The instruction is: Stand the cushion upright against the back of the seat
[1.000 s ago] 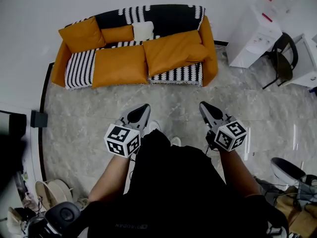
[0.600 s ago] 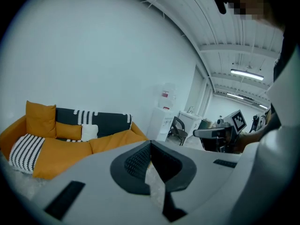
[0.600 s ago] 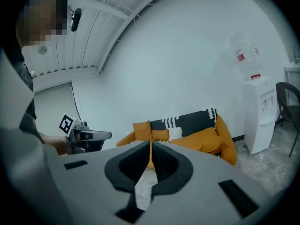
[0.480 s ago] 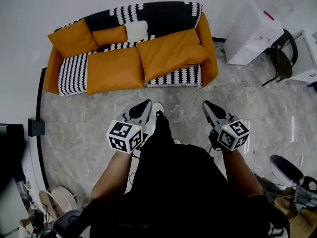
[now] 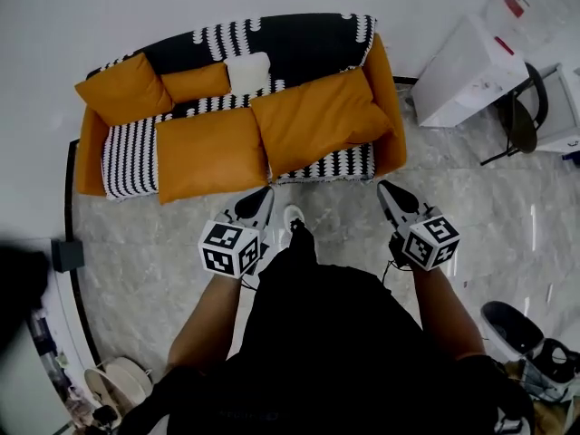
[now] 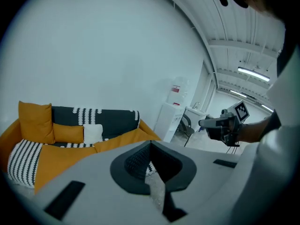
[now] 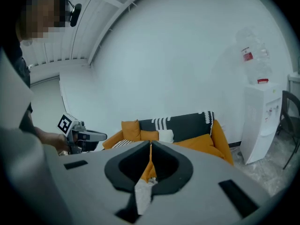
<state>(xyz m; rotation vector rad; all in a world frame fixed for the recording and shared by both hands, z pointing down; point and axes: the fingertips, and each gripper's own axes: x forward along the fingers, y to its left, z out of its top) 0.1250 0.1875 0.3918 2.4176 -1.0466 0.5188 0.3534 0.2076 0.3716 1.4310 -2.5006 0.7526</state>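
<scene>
Orange plump cushion [image 5: 317, 120] lies on striped sofa [image 5: 127, 157].

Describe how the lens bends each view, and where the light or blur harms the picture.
Head view: the wide lens bows the sofa; light is even, with no hard shadows. Left gripper view: dark rounded corners, a bright ceiling lamp, and the left gripper near the lens looks soft. Right gripper view: same dark corners; the water dispenser leans inward.
</scene>
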